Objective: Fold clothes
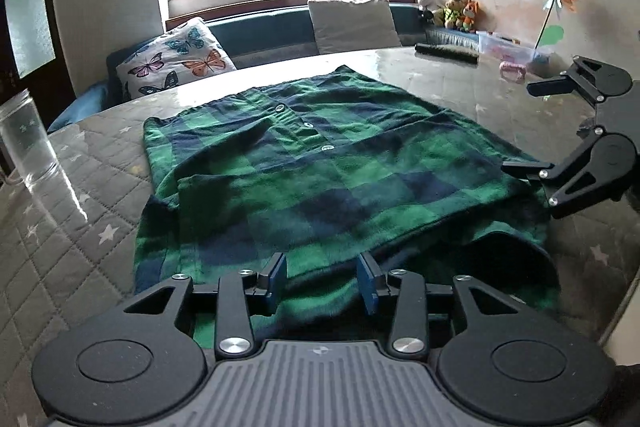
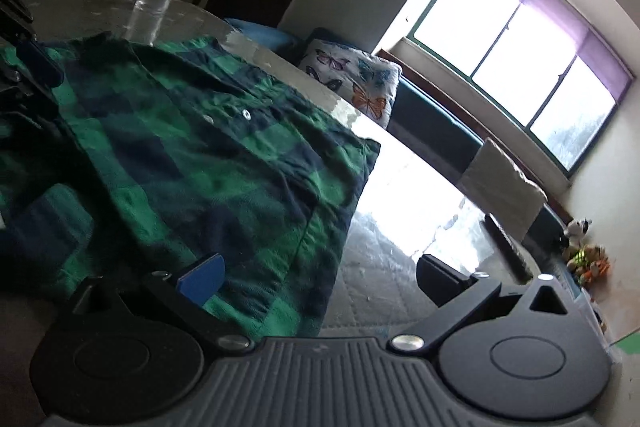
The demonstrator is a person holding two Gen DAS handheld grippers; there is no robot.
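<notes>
A green and navy plaid shirt (image 1: 320,163) lies buttoned and partly folded on the table, and in the right wrist view this shirt (image 2: 180,155) fills the left half. My left gripper (image 1: 322,283) is open over the shirt's near edge, with cloth lying flat under the gap and neither blue pad pressing on it. My right gripper (image 2: 320,277) stands wide open at the shirt's side edge, its left pad (image 2: 202,279) over the cloth and its other finger over bare table. It also shows at the right of the left wrist view as the right gripper (image 1: 518,127).
The round table (image 1: 80,195) has a quilted star cover under a glossy sheet. A glass jar (image 1: 28,143) stands beside the shirt. A black bar (image 1: 446,53), a pink item (image 1: 512,69) and a plastic box (image 1: 504,45) sit at the far edge. Behind is a cushioned bench with a butterfly pillow (image 1: 180,59).
</notes>
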